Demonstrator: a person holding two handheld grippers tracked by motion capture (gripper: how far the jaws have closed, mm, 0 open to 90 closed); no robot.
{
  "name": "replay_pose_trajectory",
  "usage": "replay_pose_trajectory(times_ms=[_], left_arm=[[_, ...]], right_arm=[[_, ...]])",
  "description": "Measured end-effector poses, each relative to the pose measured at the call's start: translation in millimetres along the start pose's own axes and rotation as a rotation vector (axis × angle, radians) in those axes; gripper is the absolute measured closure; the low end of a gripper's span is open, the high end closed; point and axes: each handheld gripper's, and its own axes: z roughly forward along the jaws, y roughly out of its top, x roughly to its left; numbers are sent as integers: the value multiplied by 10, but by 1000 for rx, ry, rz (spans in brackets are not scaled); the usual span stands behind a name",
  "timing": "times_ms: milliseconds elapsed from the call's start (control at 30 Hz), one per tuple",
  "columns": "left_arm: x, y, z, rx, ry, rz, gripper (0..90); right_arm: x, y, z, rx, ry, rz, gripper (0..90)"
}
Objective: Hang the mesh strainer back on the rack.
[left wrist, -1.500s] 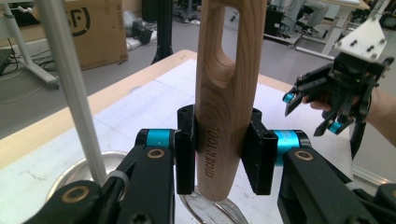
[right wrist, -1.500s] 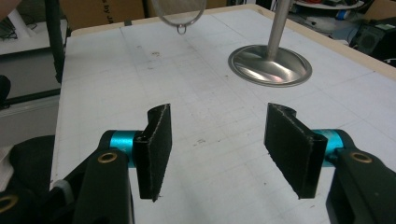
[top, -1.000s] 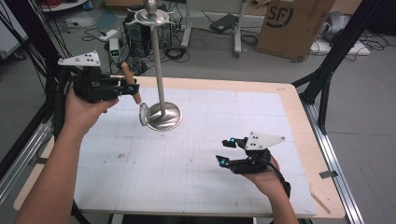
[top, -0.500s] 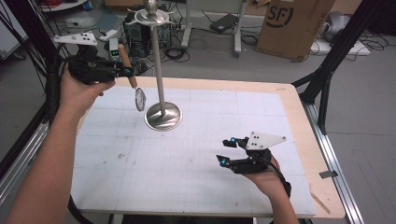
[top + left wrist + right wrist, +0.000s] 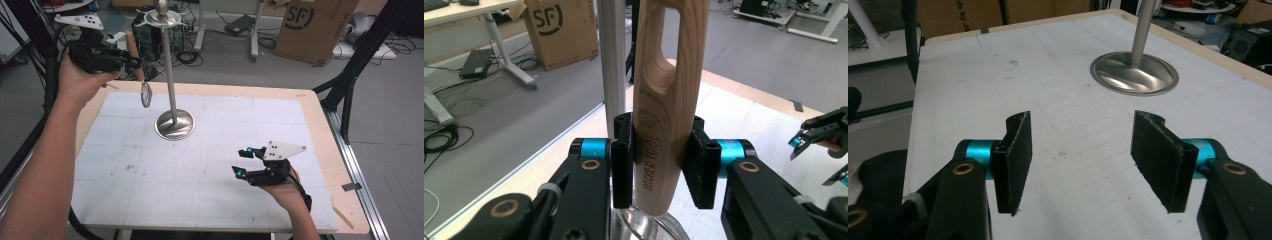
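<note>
My left gripper (image 5: 131, 62) is held high over the table's far left corner, shut on the wooden handle (image 5: 669, 90) of a kitchen tool. The handle has a long slot and stands upright between the pads. Its round metal head (image 5: 146, 94) hangs below, in the air beside the stand's pole (image 5: 169, 65). The metal stand has a round base (image 5: 174, 125) on the white mat and a hooked top (image 5: 161, 17). My right gripper (image 5: 241, 162) rests low at the near right, open, with nothing between its jaws (image 5: 1088, 160); the base (image 5: 1134, 74) lies ahead of it.
A white gridded mat (image 5: 200, 190) covers the wooden table (image 5: 325, 130). Black frame posts (image 5: 350, 85) stand at the right edge. A cardboard box (image 5: 315, 25), desk legs and cables lie on the floor beyond the table.
My left hand has risen and drawn back toward the far left, lifting the tool's metal head away from the stand's base. The right hand has kept still.
</note>
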Motion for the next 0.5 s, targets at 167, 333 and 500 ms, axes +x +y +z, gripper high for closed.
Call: replay_pose_trajectory(times_ms=[167,333,500], left_arm=[[40,49,22,10,14,-1,690],[87,99,22,17,26,3,690],[154,164,16,20,48,-8,690]], right_arm=[[0,0,-1,0,3,0,413],[-9,-4,-3,-3,2,2,414],[-15,-9,1,-2,5,1,414]])
